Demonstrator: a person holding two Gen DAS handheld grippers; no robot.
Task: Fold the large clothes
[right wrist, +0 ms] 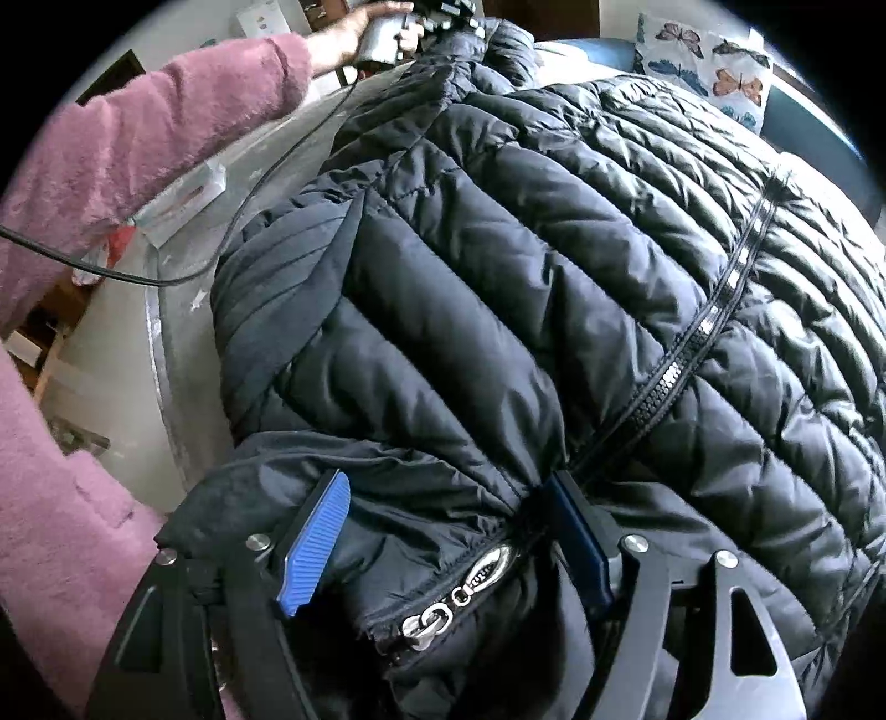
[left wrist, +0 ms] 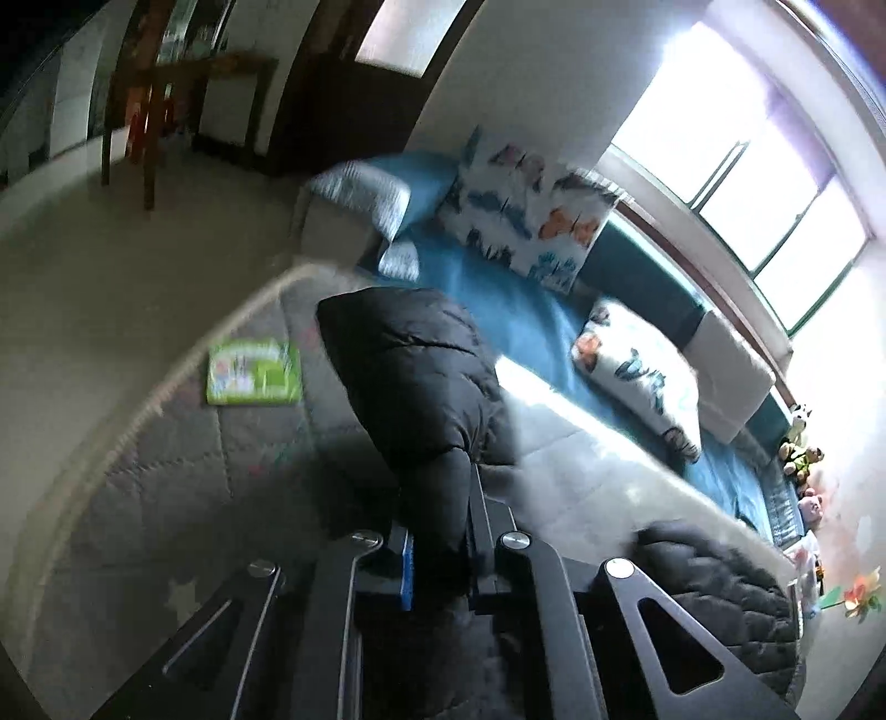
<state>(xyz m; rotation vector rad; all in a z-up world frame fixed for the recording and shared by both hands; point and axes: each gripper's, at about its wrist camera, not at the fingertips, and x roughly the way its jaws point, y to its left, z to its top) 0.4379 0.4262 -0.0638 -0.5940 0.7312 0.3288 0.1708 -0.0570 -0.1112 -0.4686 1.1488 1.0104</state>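
Observation:
A black quilted puffer jacket lies zipped up across a grey quilted bed. My right gripper has its blue pads either side of the jacket's collar end by the silver zipper pull, with a wide bunch of fabric between them. My left gripper is shut on a lifted part of the jacket, which hangs up from its jaws. In the right wrist view the left gripper shows at the far top, held by a hand at the jacket's other end.
A green booklet lies on the grey bed cover. Butterfly pillows sit on a blue sofa under a bright window. A pink-sleeved arm and a black cable cross the left side.

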